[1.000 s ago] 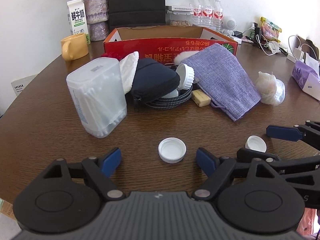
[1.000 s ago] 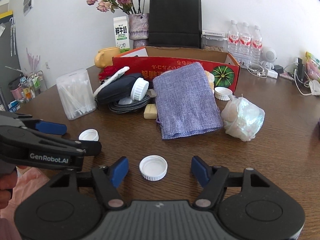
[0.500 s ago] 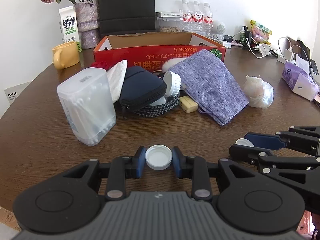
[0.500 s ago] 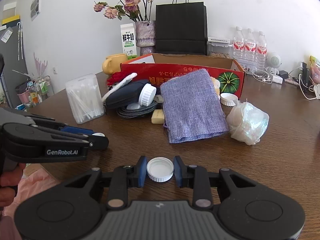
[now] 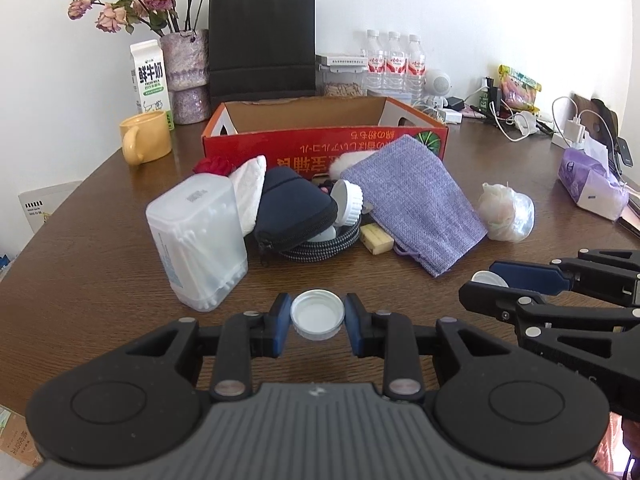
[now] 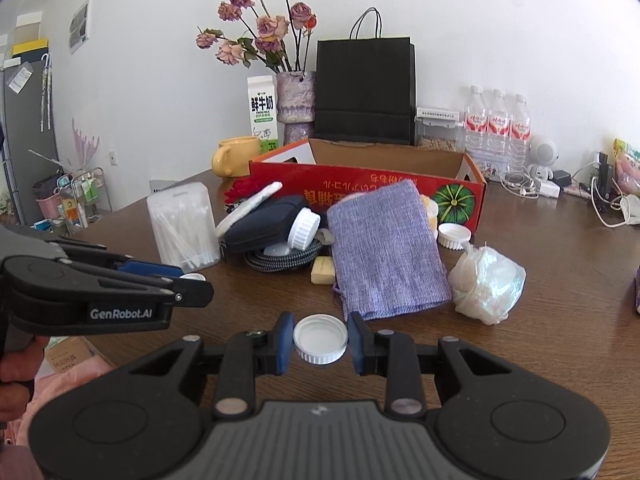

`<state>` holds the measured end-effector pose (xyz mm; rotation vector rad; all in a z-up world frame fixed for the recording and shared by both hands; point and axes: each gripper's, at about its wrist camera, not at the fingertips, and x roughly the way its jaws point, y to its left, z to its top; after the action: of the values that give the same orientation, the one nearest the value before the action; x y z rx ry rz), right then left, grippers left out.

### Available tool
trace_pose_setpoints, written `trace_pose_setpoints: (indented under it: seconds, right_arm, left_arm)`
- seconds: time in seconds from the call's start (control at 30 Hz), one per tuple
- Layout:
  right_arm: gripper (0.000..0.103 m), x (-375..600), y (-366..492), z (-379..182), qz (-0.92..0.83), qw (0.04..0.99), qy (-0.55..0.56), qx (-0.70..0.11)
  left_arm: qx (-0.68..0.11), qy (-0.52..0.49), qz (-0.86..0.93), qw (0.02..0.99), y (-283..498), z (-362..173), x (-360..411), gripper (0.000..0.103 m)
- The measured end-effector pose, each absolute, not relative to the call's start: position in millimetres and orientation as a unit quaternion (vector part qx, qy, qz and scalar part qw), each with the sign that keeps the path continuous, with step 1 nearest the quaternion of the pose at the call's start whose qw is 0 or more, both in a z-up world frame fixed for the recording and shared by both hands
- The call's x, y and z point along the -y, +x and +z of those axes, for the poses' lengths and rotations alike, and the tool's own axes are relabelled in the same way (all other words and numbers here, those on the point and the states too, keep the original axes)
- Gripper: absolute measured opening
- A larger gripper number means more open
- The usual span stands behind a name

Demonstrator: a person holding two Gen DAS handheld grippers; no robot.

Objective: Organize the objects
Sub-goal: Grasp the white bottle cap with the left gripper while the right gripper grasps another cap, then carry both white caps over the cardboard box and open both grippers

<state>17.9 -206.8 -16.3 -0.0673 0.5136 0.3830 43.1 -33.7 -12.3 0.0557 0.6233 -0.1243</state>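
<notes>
Caps fill both tools: left gripper (image 5: 317, 317) is clamped on one white cap (image 5: 317, 314), right gripper (image 6: 320, 340) on another white cap (image 6: 320, 338), above the bench (image 6: 540, 332).

Left hand-held gripper (image 5: 317, 317) and right hand-held gripper (image 6: 320, 338) side by side, each clamped on something small.

A plain white wall (image 6: 500, 20) is seen behind a round dark wooden table (image 6: 560, 340), and the room is lit by bright, even daylight. At nine o'clock of the right wrist view, a grey cabinet (image 6: 28, 140) is set against the wall, with a small wire rack (image 6: 80, 200) beside it. A wall socket (image 6: 113, 157) is mounted low on the wall.
</notes>
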Motion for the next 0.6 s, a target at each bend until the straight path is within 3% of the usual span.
trace_pose_setpoints:
  seconds: [0.6]
  right_arm:
    - [0.028, 196.1, 41.6, 19.6, 0.185, 0.963, -0.039, -0.192]
  left_arm:
    - [-0.252, 0.022, -0.053, 0.966, 64.9, 23.5, 28.5, 0.03]
